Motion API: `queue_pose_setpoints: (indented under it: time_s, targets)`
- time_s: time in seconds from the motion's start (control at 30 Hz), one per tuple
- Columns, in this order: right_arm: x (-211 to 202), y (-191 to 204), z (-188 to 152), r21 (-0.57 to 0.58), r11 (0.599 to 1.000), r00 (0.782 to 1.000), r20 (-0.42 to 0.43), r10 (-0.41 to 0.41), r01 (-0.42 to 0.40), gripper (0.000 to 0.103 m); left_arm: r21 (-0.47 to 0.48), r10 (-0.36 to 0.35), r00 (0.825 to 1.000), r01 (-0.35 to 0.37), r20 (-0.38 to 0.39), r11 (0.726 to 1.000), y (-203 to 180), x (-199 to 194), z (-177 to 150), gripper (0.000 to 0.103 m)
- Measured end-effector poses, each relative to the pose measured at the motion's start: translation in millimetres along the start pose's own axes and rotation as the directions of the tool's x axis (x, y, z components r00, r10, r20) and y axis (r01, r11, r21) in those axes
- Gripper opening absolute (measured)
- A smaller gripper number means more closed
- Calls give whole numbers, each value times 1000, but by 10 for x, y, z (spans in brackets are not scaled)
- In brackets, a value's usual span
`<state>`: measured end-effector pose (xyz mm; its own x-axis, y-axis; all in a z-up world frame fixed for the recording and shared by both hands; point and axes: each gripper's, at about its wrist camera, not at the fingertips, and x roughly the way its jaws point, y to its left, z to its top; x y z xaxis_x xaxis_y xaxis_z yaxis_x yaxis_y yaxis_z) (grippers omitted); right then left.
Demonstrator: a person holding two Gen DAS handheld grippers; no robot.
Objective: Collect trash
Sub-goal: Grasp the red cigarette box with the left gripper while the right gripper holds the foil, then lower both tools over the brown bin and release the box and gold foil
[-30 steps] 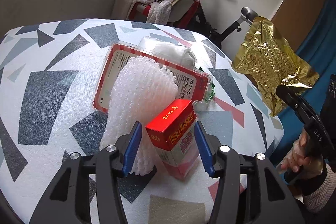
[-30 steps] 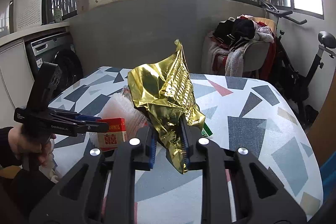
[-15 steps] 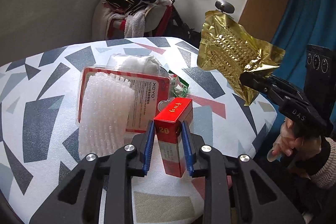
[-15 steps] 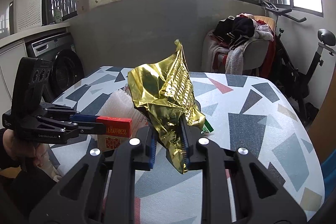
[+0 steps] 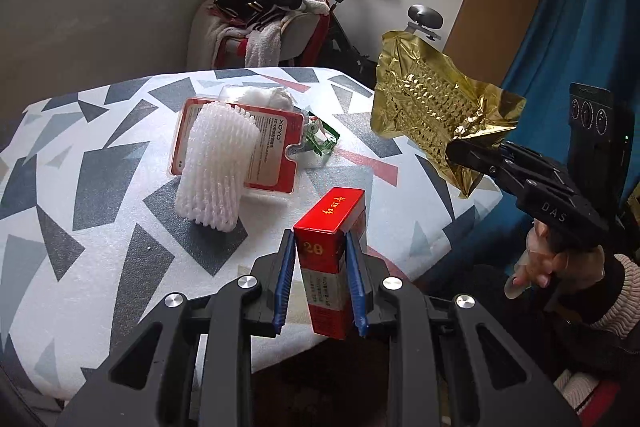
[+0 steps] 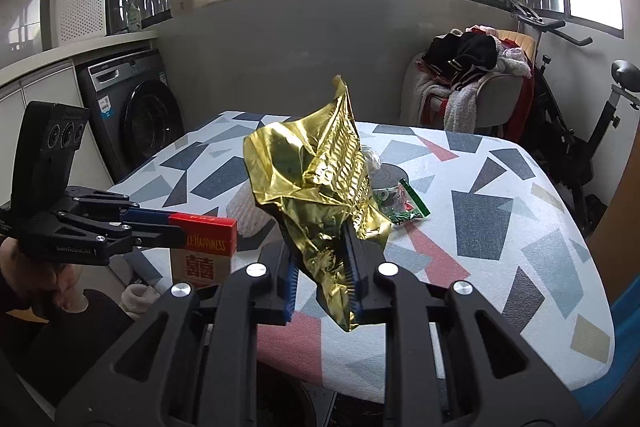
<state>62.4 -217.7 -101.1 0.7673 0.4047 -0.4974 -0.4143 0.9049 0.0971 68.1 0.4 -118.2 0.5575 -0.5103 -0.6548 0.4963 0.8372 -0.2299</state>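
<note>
- The red box [image 5: 329, 259] hangs off the table [image 5: 100, 259], above its near edge.
- The gold foil [image 6: 320, 187] hangs over the table too, right of the box.
- On the table beyond the box lie a foam net [image 5: 216, 167], a red pack [image 5: 276, 147] and a green wrapper [image 5: 320, 141].
- The left gripper [image 5: 320, 287] has just closed and clamps the box.
- The right gripper [image 6: 322, 277] pinches the foil.

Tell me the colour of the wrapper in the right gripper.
Shiny gold wrapper, crinkled; clearest in the right wrist view.
</note>
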Motion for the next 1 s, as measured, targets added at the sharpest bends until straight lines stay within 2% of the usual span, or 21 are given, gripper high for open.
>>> queue_pose_setpoints:
  time_s: [0.17,0.37,0.73,0.77,0.83,1.0]
  targets:
    - [-182,187,-75,-19,1000,1000,-3,20,-20,23,-19,20,1000,-20,-9,1000,-45,-250,-344,25]
    - [-284,320,-181,-26,999,998,-34,44,-45,23,-39,45,998,-46,-37,998,-65,-368,-736,25]
    - [-305,390,-365,25,993,988,-93,121,-120,23,-78,29,998,-34,-63,996,-53,-302,-980,26]
    - [-300,392,-383,34,991,986,-100,135,-132,23,-84,30,998,-35,-63,996,-48,-300,-985,28]
    - [-282,424,-421,45,986,979,-120,167,-162,23,-105,23,998,-28,-55,994,-22,-320,-987,48]
    - [-244,537,-554,44,976,960,-173,219,-215,23,-137,50,999,-49,4,989,48,-469,-982,70]
